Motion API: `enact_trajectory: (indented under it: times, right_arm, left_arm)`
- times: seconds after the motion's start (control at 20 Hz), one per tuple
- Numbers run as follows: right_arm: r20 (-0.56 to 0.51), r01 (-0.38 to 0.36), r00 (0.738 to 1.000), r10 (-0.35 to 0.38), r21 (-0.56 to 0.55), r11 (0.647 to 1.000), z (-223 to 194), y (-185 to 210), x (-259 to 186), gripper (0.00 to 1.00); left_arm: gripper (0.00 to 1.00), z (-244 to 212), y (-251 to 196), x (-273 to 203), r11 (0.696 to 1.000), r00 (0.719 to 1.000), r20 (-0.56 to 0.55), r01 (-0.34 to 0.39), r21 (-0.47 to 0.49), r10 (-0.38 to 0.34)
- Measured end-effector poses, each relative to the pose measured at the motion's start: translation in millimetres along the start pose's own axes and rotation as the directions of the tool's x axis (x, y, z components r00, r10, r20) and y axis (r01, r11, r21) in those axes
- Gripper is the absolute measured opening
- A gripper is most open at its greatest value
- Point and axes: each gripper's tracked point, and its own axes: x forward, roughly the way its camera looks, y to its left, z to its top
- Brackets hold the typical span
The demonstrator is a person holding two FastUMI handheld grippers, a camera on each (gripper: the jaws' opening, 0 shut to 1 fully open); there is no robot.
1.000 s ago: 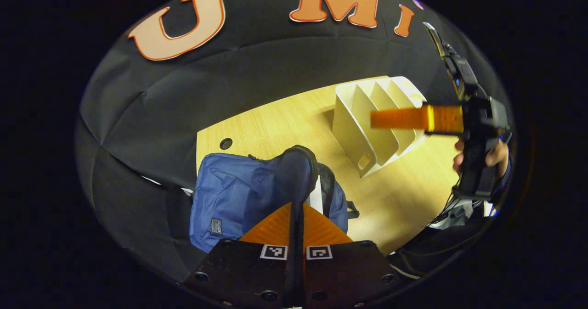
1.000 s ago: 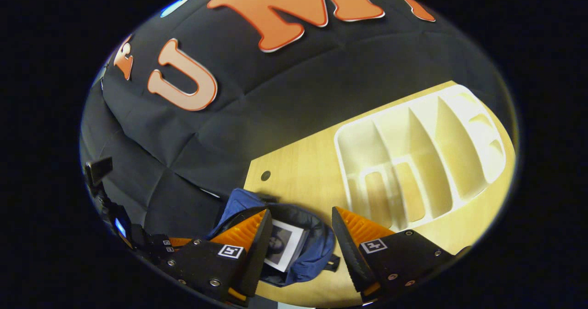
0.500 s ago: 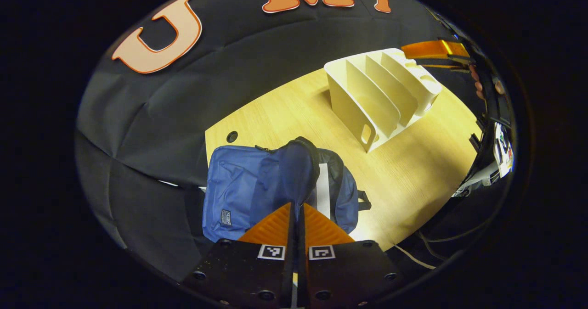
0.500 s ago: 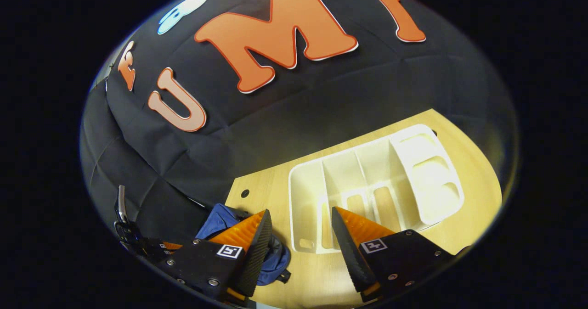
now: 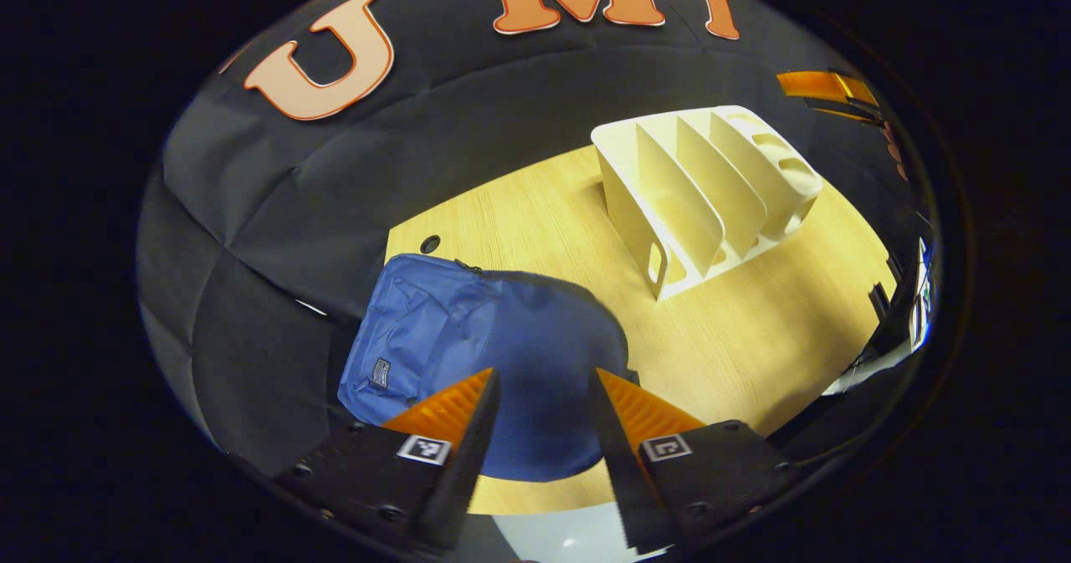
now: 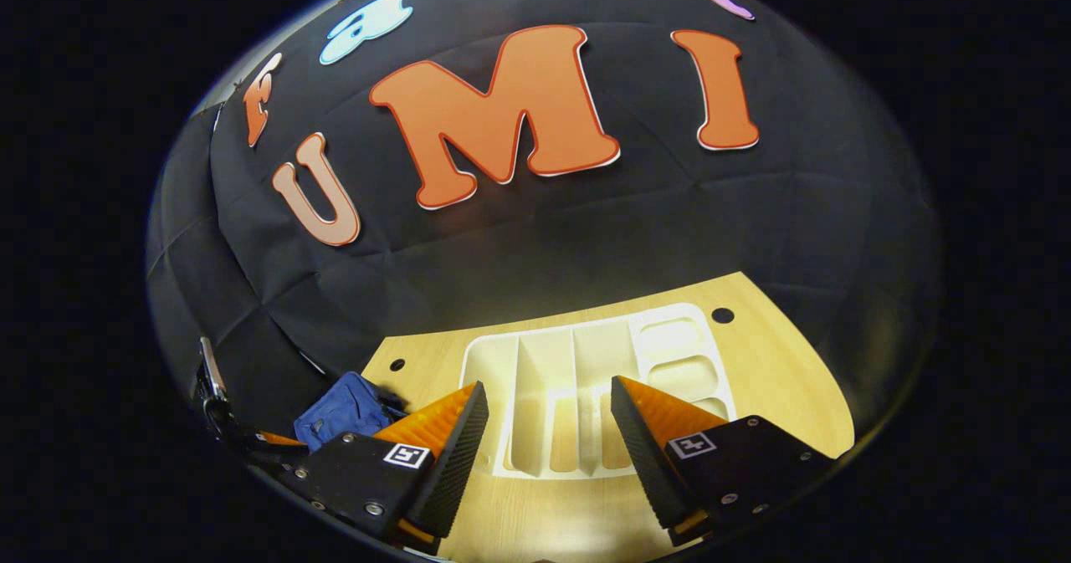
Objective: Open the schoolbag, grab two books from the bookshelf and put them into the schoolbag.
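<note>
The left gripper (image 5: 540, 396) hangs above the blue schoolbag (image 5: 468, 354), fingers spread wide and empty. The schoolbag lies flat at the table's (image 5: 753, 329) left edge. The white bookshelf (image 5: 703, 186) stands toward the table's back edge. The right gripper (image 6: 548, 417) hovers above the bookshelf (image 6: 577, 396), fingers wide apart, gripping nothing.
</note>
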Motion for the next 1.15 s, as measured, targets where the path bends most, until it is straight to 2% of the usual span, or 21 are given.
enact_trajectory:
  times: [0.1, 0.25, 0.35, 0.6, 0.8, 0.85, 0.95, 1.0, 1.05, 1.15]
  right_arm:
    - [0.046, 0.004, 0.999, -0.004, -0.002, 1.0, 11.3, -5.3, -9.3, 0.91]
    - [0.151, 0.033, 0.988, -0.026, -0.044, 0.999, 36.1, -11.4, -23.6, 0.94]
    - [0.229, 0.05, 0.973, -0.032, -0.076, 0.996, 52.2, -11.0, -36.6, 0.94]
    - [0.318, 0.054, 0.948, -0.011, -0.127, 0.99, 65.3, 1.6, -60.7, 0.94]
    - [0.368, 0.058, 0.93, 0.006, -0.164, 0.985, 64.0, 13.3, -84.6, 0.94]
    - [0.391, 0.063, 0.921, 0.009, -0.17, 0.983, 66.7, 15.1, -89.5, 0.94]
    - [0.434, 0.069, 0.901, 0.016, -0.177, 0.982, 72.2, 17.8, -100.6, 0.94]
    - [0.453, 0.075, 0.892, 0.013, -0.176, 0.981, 74.4, 17.1, -103.5, 0.94]
    - [0.469, 0.078, 0.883, 0.014, -0.176, 0.981, 75.4, 17.8, -106.3, 0.94]
    - [0.479, 0.088, 0.878, 0.005, -0.172, 0.981, 74.9, 17.5, -106.8, 0.94]
  left_arm:
    - [0.91, 23.3, -8.3, -9.1, 0.999, 0.996, 0.082, -0.03, -0.029, 0.032]
    - [0.92, 70.1, -27.8, -28.9, 0.996, 0.974, 0.218, -0.049, -0.077, 0.065]
    - [0.96, 108.5, -44.1, -48.1, 0.993, 0.939, 0.332, -0.06, -0.104, 0.092]
    - [0.98, 178.0, -73.6, -100.1, 0.982, 0.802, 0.573, -0.081, -0.172, 0.167]
    - [1.0, 204.5, -76.7, -130.1, 0.968, 0.695, 0.684, -0.073, -0.241, 0.223]
    - [0.97, 212.0, -75.5, -139.5, 0.965, 0.655, 0.718, -0.072, -0.251, 0.236]
    - [1.0, 234.0, -73.6, -159.3, 0.959, 0.557, 0.789, -0.052, -0.278, 0.259]
    - [0.99, 237.6, -73.4, -167.8, 0.957, 0.528, 0.808, -0.036, -0.287, 0.262]
    - [1.0, 240.3, -72.6, -173.9, 0.953, 0.503, 0.821, -0.023, -0.301, 0.271]
    - [0.99, 240.7, -74.4, -178.1, 0.948, 0.485, 0.827, -0.012, -0.319, 0.284]
